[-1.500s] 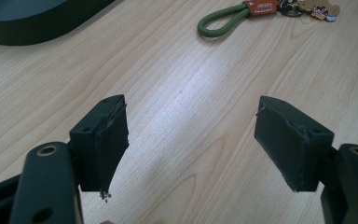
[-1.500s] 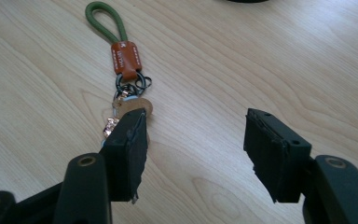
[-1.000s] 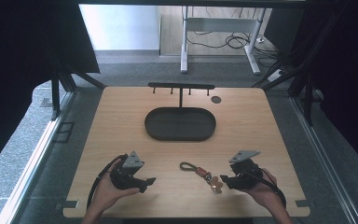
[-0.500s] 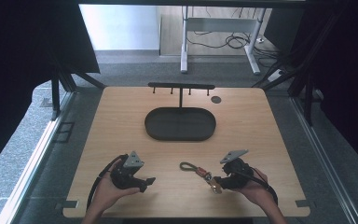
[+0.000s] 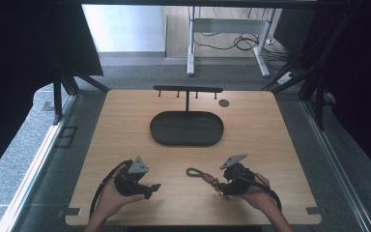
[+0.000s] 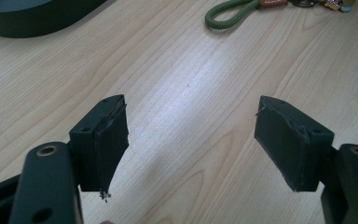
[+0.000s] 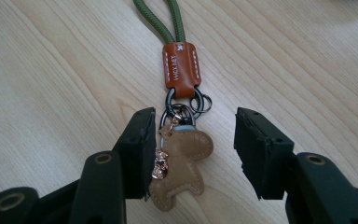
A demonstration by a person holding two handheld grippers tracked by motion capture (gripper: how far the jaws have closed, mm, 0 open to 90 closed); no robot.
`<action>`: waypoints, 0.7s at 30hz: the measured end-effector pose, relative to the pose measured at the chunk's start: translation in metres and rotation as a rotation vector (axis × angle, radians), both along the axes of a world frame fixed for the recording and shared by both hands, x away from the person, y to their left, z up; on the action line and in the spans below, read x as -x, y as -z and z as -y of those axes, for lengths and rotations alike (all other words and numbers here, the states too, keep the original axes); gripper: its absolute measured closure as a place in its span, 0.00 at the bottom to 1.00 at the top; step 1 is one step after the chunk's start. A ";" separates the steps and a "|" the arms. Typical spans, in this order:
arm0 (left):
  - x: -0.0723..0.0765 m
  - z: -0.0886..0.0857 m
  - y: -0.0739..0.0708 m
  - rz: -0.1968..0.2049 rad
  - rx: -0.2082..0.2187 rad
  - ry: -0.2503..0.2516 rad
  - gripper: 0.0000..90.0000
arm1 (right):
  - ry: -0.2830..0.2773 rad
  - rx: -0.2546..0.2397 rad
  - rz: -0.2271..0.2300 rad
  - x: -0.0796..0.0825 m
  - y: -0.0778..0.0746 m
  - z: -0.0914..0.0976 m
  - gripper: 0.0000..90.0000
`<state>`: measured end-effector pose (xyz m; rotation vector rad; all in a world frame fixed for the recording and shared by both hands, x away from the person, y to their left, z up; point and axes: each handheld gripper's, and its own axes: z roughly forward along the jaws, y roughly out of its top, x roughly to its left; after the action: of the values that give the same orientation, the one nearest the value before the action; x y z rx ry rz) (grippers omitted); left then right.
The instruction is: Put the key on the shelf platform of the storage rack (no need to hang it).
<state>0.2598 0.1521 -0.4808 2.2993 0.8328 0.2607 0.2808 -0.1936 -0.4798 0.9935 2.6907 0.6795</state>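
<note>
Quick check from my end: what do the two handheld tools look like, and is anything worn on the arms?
Both the left tool and the right tool are black, each topped by a grey three-cornered plate and trailing a black cable. Their jaws carry blocky black pads with frayed edges. The forearms look bare; no sleeves are visible.

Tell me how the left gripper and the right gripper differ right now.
The left gripper has bare wooden table between its jaws, while the right gripper has the brown leather charm of the keychain between its jaws. In the high view the left gripper sits apart from the keychain's green cord loop, while the right gripper is at the keychain's near end. Both are open, hand-held and low over the table.
</note>
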 end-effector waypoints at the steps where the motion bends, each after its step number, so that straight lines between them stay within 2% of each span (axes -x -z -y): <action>1: 0.000 0.000 0.000 0.000 0.001 0.000 0.29 | -0.002 0.001 0.000 0.000 0.000 -0.001 0.54; 21: 0.001 0.001 0.000 0.000 -0.001 0.004 0.29 | -0.037 0.037 -0.029 -0.008 0.002 -0.021 0.54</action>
<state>0.2592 0.1510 -0.4805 2.3018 0.8285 0.2603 0.2888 -0.1723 -0.4823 0.9537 2.7424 0.6252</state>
